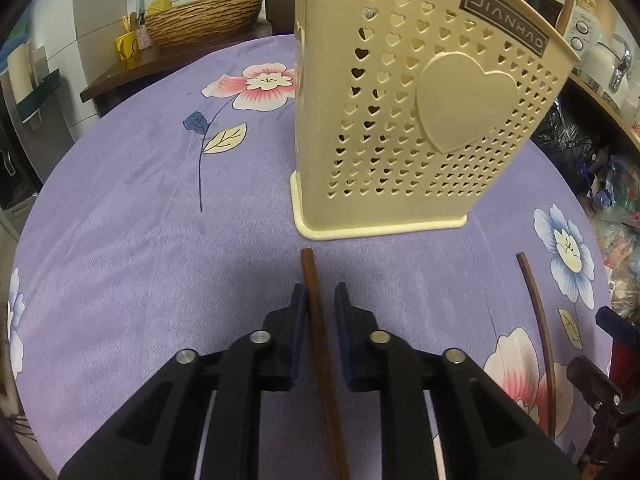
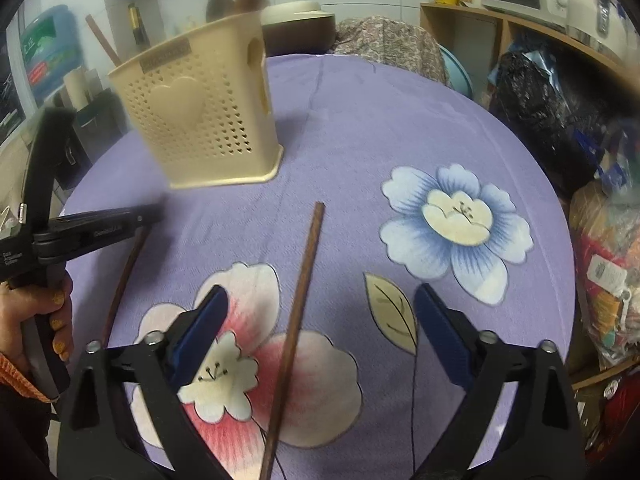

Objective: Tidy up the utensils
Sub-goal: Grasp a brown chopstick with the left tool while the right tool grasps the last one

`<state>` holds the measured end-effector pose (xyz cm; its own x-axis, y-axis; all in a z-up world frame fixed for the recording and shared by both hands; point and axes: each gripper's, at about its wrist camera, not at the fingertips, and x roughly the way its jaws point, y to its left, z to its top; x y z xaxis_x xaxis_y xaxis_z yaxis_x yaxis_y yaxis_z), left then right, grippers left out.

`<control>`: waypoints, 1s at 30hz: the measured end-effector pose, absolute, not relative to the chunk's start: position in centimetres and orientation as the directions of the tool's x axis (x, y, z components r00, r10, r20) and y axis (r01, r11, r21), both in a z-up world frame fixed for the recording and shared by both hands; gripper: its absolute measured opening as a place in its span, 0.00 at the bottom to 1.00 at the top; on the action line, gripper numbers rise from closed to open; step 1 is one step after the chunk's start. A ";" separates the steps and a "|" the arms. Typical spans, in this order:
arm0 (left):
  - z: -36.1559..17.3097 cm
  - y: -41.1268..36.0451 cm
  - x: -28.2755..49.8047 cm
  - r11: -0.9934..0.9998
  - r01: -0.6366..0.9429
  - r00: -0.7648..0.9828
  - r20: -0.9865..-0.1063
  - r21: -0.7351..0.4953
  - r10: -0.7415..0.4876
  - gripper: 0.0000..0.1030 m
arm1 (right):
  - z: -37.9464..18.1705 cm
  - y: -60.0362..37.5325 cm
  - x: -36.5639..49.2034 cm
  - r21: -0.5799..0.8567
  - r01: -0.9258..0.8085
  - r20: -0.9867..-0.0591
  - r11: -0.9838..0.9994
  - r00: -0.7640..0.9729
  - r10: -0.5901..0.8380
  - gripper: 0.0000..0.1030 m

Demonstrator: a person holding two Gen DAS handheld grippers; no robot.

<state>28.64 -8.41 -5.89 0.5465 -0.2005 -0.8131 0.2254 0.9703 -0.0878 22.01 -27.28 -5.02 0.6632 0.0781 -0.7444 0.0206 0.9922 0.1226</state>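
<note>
Each tool straddles its own thin, stiff, light wooden chopstick flat on the purple-clothed counter (image 1: 120, 240): the left tool (image 1: 320, 300), nearly closed around one chopstick (image 1: 316, 320), and the wide-open right tool (image 2: 320, 320) over the other chopstick (image 2: 298, 300), both best pinched mid-shaft, with the perforated cream holder (image 1: 400, 120) at twelve o'clock.

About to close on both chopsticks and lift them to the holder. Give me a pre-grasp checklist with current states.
1. Left gripper straddles left chopstick: ok, jaws narrow but not clamped.
2. Right gripper straddles right chopstick: ok, jaws wide open.
3. Right chopstick centred between fingers: ok, roughly.
4. Holder upright on tablecloth: ok.
5. Free slot in holder: cannot tell.
</note>
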 end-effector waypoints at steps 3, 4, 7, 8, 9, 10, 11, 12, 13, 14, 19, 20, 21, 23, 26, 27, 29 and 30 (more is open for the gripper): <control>-5.8 -8.6 28.6 0.971 0.226 0.551 -0.811 -0.081 -0.196 0.10 | -5.1 -26.7 23.6 0.117 0.012 -0.754 0.993 0.652 0.081 0.68; -5.8 -8.6 28.6 0.971 0.226 0.551 -0.811 -0.082 -0.196 0.10 | -5.3 -26.6 24.3 0.119 0.012 -0.761 0.993 0.643 0.084 0.63; -5.9 -8.6 28.7 0.971 0.224 0.551 -0.811 -0.084 -0.198 0.10 | -5.8 -26.6 25.6 0.128 0.022 -0.774 0.992 0.627 0.086 0.50; -5.8 -8.6 28.7 0.971 0.224 0.551 -0.811 -0.085 -0.198 0.10 | -6.0 -26.7 26.1 0.132 0.029 -0.779 0.991 0.621 0.085 0.49; -5.9 -8.7 28.7 0.971 0.225 0.550 -0.811 -0.085 -0.199 0.10 | -6.2 -26.7 26.5 0.133 0.034 -0.784 0.991 0.616 0.084 0.46; -5.9 -8.6 28.7 0.971 0.225 0.550 -0.811 -0.085 -0.198 0.10 | -6.3 -26.5 26.6 0.131 0.036 -0.787 0.991 0.612 0.082 0.41; -5.9 -8.6 28.7 0.971 0.224 0.550 -0.811 -0.085 -0.198 0.10 | -6.5 -26.4 26.9 0.127 0.033 -0.791 0.991 0.606 0.081 0.39; -5.9 -8.7 28.8 0.971 0.224 0.550 -0.811 -0.084 -0.197 0.10 | -6.7 -26.2 27.2 0.123 0.031 -0.796 0.992 0.600 0.080 0.35; -5.8 -8.7 28.7 0.971 0.225 0.551 -0.811 -0.080 -0.195 0.10 | -6.9 -26.0 27.4 0.121 0.032 -0.799 0.992 0.596 0.078 0.31; -5.9 -8.8 28.7 0.971 0.226 0.552 -0.811 -0.078 -0.193 0.10 | -7.0 -25.9 27.5 0.117 0.032 -0.799 0.993 0.596 0.075 0.30; -6.0 -8.9 28.9 0.972 0.225 0.555 -0.810 -0.075 -0.191 0.10 | -7.0 -25.5 28.0 0.091 0.037 -0.800 0.995 0.598 0.051 0.22; -6.0 -8.9 28.9 0.972 0.225 0.556 -0.809 -0.073 -0.190 0.10 | -7.1 -25.4 28.1 0.085 0.033 -0.800 0.996 0.598 0.048 0.20; -6.0 -8.9 28.9 0.972 0.225 0.557 -0.809 -0.069 -0.187 0.10 | -7.1 -25.3 28.3 0.077 0.029 -0.801 0.997 0.597 0.044 0.16; -6.0 -9.1 28.8 0.973 0.223 0.562 -0.807 -0.063 -0.181 0.10 | -7.1 -25.1 28.4 0.063 0.022 -0.800 0.998 0.599 0.038 0.11; -6.0 -9.3 28.8 0.973 0.225 0.566 -0.805 -0.054 -0.176 0.09 | -7.1 -25.1 28.4 0.064 0.009 -0.800 0.998 0.599 0.046 0.10; -5.9 -9.3 28.8 0.973 0.227 0.567 -0.805 -0.051 -0.175 0.09 | -7.1 -25.1 28.4 0.070 0.005 -0.799 0.998 0.599 0.053 0.10; -5.9 -9.4 28.8 0.972 0.230 0.570 -0.804 -0.045 -0.172 0.09 | -7.1 -25.2 28.3 0.087 -0.003 -0.798 0.996 0.599 0.071 0.10; -5.9 -9.4 28.8 0.972 0.231 0.569 -0.804 -0.047 -0.173 0.09 | -7.0 -25.2 28.2 0.098 -0.004 -0.797 0.995 0.599 0.081 0.10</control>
<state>28.75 -9.44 -5.90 0.5693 -0.1735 -0.8036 0.2305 0.9720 -0.0465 28.16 -25.19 -7.02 0.5988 0.0806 -0.7968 -0.0039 0.9952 0.0978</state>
